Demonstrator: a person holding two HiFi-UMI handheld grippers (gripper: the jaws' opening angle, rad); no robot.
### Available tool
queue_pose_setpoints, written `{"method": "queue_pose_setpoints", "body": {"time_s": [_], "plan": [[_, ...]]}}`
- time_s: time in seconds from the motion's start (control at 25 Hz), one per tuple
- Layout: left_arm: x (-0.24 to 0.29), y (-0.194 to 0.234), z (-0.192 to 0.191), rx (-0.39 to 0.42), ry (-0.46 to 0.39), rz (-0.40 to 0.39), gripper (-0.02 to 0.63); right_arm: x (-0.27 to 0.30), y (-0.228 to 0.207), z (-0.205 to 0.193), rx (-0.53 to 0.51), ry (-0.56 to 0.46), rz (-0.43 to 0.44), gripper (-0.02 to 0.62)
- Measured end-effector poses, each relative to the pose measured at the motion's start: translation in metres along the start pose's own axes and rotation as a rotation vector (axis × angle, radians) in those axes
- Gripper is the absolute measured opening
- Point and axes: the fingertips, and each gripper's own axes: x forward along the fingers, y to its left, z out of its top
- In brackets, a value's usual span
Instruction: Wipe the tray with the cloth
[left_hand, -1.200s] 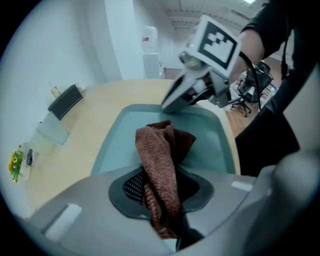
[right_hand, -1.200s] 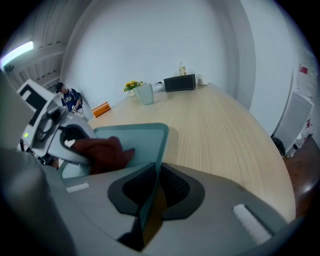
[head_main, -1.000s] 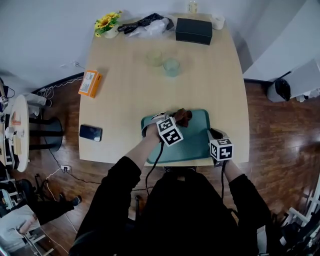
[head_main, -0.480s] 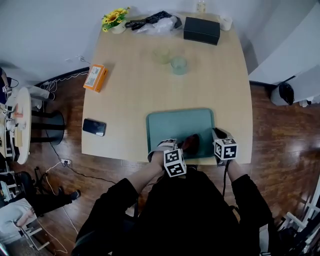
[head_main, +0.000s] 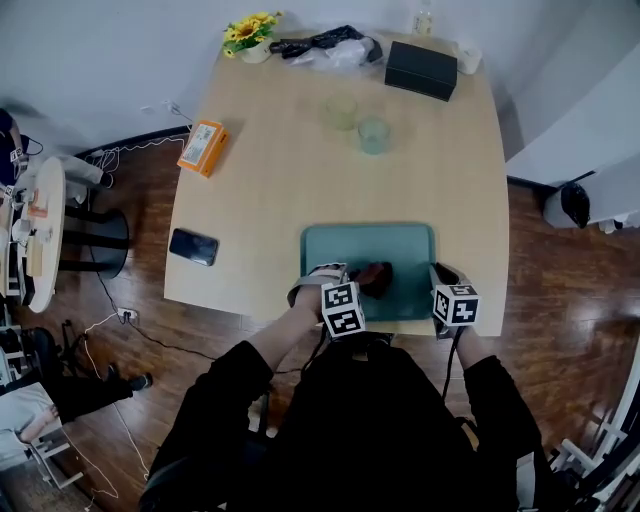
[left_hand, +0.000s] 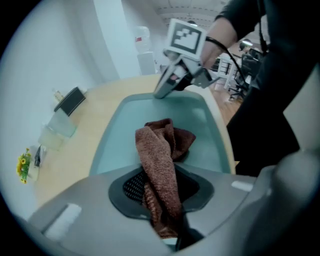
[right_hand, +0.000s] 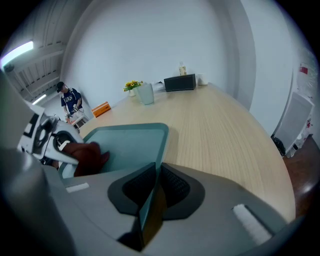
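Both claws grip: your left claw (left_hand: 161, 192) pinches the cloth (left_hand: 159, 145) on the tray (left_hand: 202, 120), your right claw (right_hand: 150, 197) clamps its rim; wiping looks under way, unfinished.

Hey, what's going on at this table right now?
A person is wiping a teal tray at the near edge of the table. The left gripper has its fingers shut on a brown cloth that rests on the tray. The right gripper is clamped on the tray's rim, steadying it.
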Motion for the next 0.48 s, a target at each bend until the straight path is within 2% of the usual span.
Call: {"method": "queue_pose_setpoints", "body": {"time_s": [0.12,0.24,0.36,0.48], "plan": [[0.001,0.069,-0.019,-0.051,0.044,0.081,0.075,0.0,0.0,0.001,-0.002,-0.003,-0.004,0.035],[-0.001,0.109,-0.033,-0.078,0.091,0.131,0.075,0.001,0.001,0.001,-0.005,-0.006,-0.005,0.035],[-0.003,0.106,-0.033,-0.082,0.093,0.137,0.075,0.001,0.001,0.0,-0.006,-0.005,-0.007,0.035],[-0.01,0.064,-0.026,-0.076,0.051,0.09,0.075,0.0,0.0,0.0,-0.01,-0.004,-0.008,0.035]]}}
